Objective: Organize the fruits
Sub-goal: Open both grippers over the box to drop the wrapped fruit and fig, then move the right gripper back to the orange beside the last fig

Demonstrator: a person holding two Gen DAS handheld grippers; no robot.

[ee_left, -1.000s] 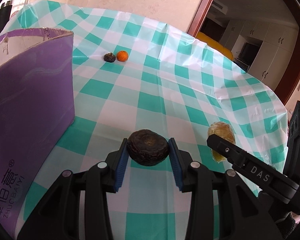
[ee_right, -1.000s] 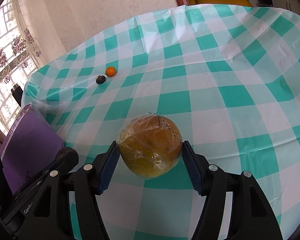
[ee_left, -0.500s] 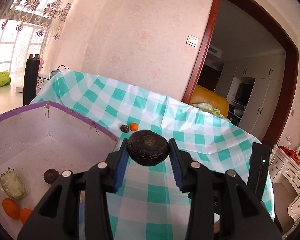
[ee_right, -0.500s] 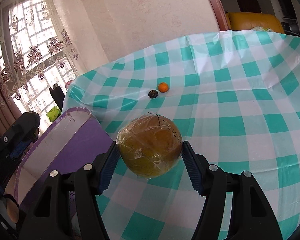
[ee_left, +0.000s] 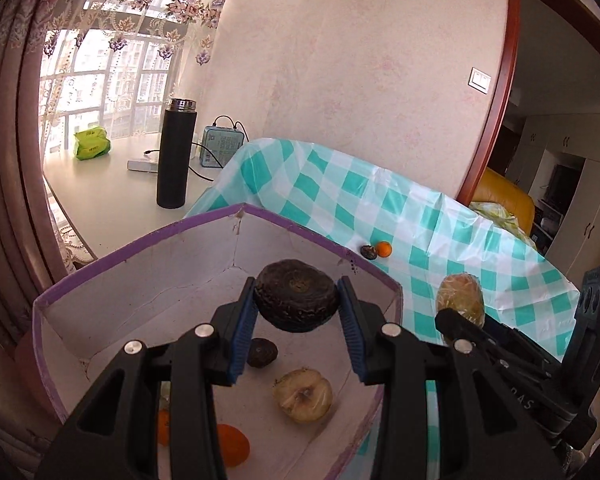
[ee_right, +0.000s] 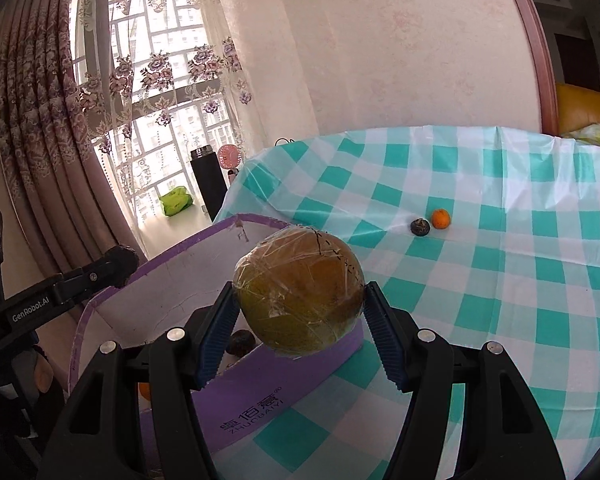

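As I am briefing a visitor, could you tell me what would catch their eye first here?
Each tool carries a fruit: the left tool grips a dark wrinkled fruit above the purple box, and the right tool clamps a plastic-wrapped fruit beside it. Far off, a small orange and a dark fruit sit on the checked tablecloth.

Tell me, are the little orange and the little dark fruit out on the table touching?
Apart. The right wrist view shows a sliver of tablecloth between the small orange and the dark fruit.
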